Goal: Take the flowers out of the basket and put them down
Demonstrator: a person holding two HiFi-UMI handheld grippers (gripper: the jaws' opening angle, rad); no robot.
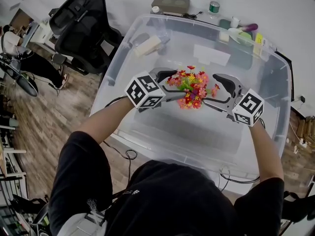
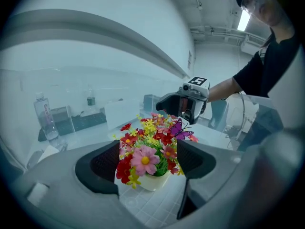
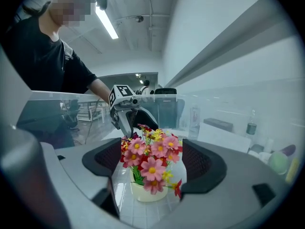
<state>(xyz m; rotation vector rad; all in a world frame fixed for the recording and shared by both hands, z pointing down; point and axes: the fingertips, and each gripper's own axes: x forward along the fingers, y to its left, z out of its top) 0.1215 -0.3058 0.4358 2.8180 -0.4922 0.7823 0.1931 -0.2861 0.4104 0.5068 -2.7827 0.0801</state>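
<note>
Office chair [image 1: 83, 23] stands on the floor to the left, beyond the counter [image 1: 295, 14], and plays no part. On the counter sits a large clear tub [image 1: 187, 132], judged to be the basket named in the task. Both hands reach inside it. The left tongs [image 2: 148, 161] are wide apart and grip nothing. The flowers [image 1: 193, 88] stand between the two pads, and the small white pot [image 2: 152, 181] under them rests on the gridded tub floor, clear of both pads. Whether the outer petals touch the pads cannot be told. The bunch is upright, about mid-tub, directly between the two tools, which face each other across it. The right tongs [image 3: 152, 163] are likewise wide apart and hold nothing, with the same bunch between their pads and the pot clear of them. Assessment: the flowers are not yet out of the tub, so the step in hand is judged to be the grasp. Next move requires one pair of tongs to close on the pot or on the stems just above it, not on the loose blooms. It must then lift straight up over the tub wall and set the pot upright on bare counter. Risk: a grip on petals alone may let the pot tip or drop.
</note>
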